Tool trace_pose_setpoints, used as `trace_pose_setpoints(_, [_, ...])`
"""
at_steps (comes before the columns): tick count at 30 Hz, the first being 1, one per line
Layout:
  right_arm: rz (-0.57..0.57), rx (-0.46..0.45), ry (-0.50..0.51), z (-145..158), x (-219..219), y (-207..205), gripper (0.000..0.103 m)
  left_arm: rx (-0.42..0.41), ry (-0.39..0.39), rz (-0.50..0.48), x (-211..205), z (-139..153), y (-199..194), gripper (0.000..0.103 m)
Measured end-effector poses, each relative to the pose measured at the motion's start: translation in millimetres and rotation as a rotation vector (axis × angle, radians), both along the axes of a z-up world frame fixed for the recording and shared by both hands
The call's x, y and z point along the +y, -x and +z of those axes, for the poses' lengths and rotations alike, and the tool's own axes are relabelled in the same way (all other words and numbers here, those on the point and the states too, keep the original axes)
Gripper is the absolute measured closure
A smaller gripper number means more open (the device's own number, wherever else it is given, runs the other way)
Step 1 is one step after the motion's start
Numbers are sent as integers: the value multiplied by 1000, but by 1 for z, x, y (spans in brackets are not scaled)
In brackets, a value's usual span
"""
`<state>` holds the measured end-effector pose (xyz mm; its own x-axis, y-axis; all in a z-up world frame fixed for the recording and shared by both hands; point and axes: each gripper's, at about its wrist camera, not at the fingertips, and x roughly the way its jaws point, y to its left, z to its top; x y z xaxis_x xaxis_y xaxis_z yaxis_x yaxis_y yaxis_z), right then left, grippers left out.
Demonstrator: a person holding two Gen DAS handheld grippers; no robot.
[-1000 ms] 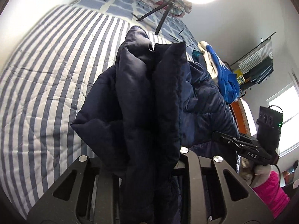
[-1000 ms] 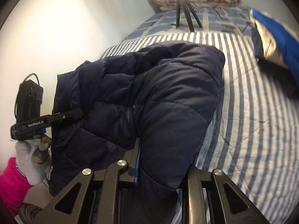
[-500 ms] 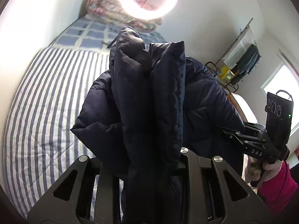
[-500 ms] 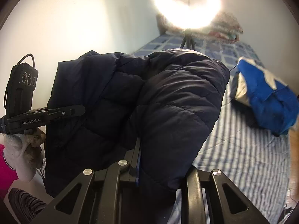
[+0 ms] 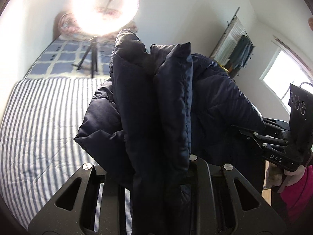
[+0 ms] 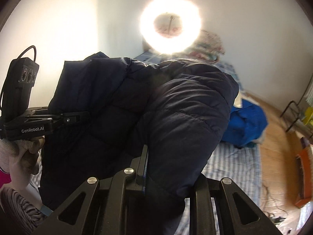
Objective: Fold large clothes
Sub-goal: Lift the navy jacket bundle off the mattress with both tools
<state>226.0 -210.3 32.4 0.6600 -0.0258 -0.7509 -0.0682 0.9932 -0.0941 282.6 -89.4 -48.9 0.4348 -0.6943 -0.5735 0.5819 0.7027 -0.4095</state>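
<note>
A navy puffer jacket (image 5: pixel 170 101) hangs in the air over the striped bed (image 5: pixel 39 127), held up from two places. My left gripper (image 5: pixel 156 168) is shut on a thick bunch of its folds, which rise straight up and hide the fingertips. In the right wrist view the jacket (image 6: pixel 176 117) bulges over my right gripper (image 6: pixel 168 168), which is shut on a padded edge. Each gripper also shows in the other's view, clamped on the jacket's side: the right gripper (image 5: pixel 252 135) and the left gripper (image 6: pixel 82 116), each in a gloved hand.
A bright ring light (image 5: pixel 105 4) on a tripod (image 5: pixel 90 54) stands at the head of the bed. A blue garment (image 6: pixel 246 125) lies on the bed's right side. A clothes rack (image 5: pixel 234 45), a window (image 5: pixel 283 78) and wooden floor (image 6: pixel 277 146) are to the right.
Both grippers have risen with the jacket, lifting it clear of the bed. Both views have tilted up, bringing the ring light and walls into view.
</note>
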Motion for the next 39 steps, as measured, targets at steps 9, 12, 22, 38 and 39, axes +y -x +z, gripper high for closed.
trace_pose_setpoints(9, [-62, -41, 86, 15, -60, -6, 86, -56, -5, -60, -71, 16, -22, 81])
trace_pose_setpoints(12, [-72, -45, 113, 17, -84, -23, 86, -65, 5, -69, -93, 16, -41, 81])
trace_pose_setpoints(22, [-143, -89, 212, 15, -184, -142, 87, -115, 61, -77, -189, 8, -158, 81])
trace_pose_setpoints(38, [-197, -111, 324, -11, -336, -314, 87, -109, 85, -60, -302, -14, -298, 81])
trace_pose_setpoints(39, [-199, -113, 319, -16, -344, -322, 87, -110, 77, -54, -306, -18, -305, 81])
